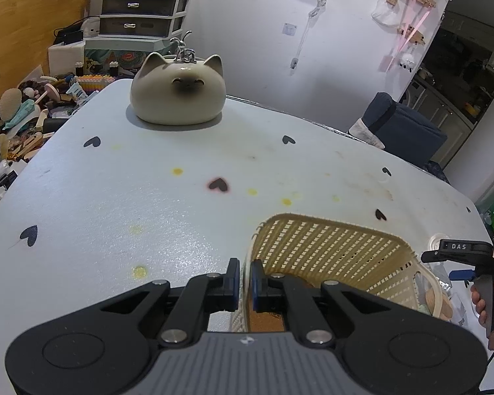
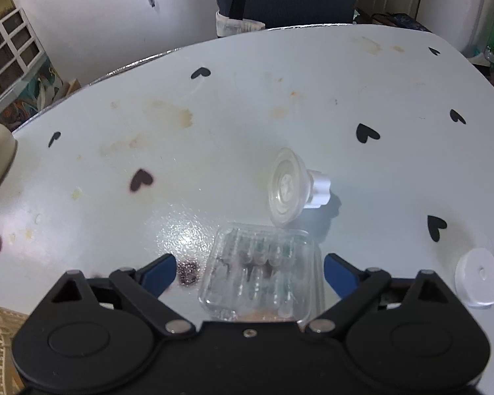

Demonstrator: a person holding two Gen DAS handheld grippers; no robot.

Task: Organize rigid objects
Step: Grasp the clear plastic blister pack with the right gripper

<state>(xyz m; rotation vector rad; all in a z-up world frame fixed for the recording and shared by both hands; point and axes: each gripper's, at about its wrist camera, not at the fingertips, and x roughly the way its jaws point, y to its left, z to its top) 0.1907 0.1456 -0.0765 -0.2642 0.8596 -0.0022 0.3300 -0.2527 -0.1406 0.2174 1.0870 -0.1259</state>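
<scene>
The clear tray [image 2: 258, 271] lies flat on the table [image 2: 280, 98], near its front edge, and it sits between the spread fingers of my right gripper [image 2: 249, 271]. Neither blue pad touches it yet; there is bare table on both sides, more on the left. Just beyond it a suction cup [image 2: 288, 186] lies on its side, and a white disc [image 2: 476, 278] rests well off toward the right edge. My left gripper [image 1: 244, 284] is clamped on the near wall of the basket [image 1: 329, 247], holding it steady at the front of the table, with something pale already inside. A cat jar [image 1: 178, 93] stands at the far edge.

I judge this to be the pick-up of the tray, bound for the basket. Next I should settle lower, centre the tray between the pads and close gently, since thin clear plastic may flex or slip.
</scene>
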